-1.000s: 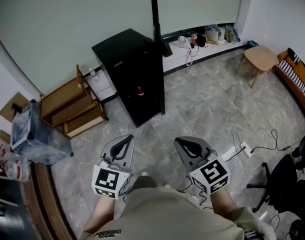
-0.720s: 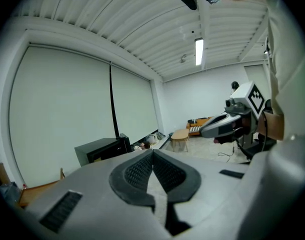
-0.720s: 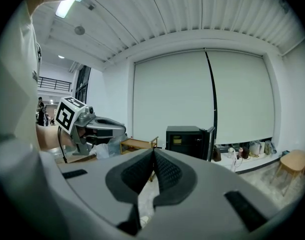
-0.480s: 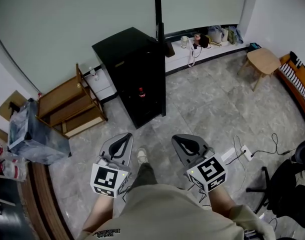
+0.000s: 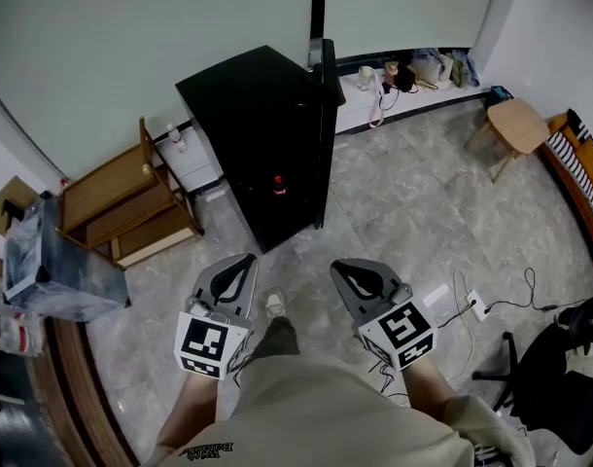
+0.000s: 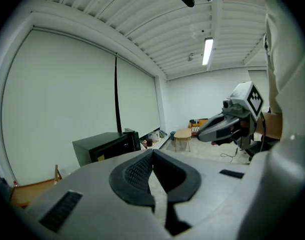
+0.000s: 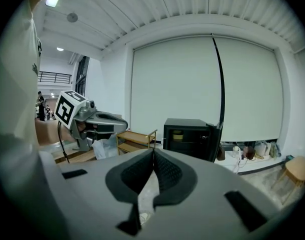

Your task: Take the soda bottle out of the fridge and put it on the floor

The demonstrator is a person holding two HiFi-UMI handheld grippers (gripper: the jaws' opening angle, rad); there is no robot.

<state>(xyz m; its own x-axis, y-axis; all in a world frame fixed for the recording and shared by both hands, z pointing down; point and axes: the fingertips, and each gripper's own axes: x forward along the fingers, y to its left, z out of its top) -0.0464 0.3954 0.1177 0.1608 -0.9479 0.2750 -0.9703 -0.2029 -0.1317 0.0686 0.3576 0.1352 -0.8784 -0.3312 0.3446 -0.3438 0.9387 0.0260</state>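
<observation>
Now we draw nearer the open fridge (image 5: 258, 134), soda bottle (image 5: 278, 185) still inside; left gripper (image 5: 245, 260) and right gripper (image 5: 338, 267) clenched, empty, reach pending.

The fridge (image 5: 258, 115) is black, the floor (image 5: 403, 212) grey and veined, the stool (image 5: 520, 123) pale wood.

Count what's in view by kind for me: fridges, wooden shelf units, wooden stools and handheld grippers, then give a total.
Black fridge: 1
Wooden shelf unit: 1
Wooden stool: 1
Grippers: 2 (left gripper, right gripper)
Total: 5
</observation>
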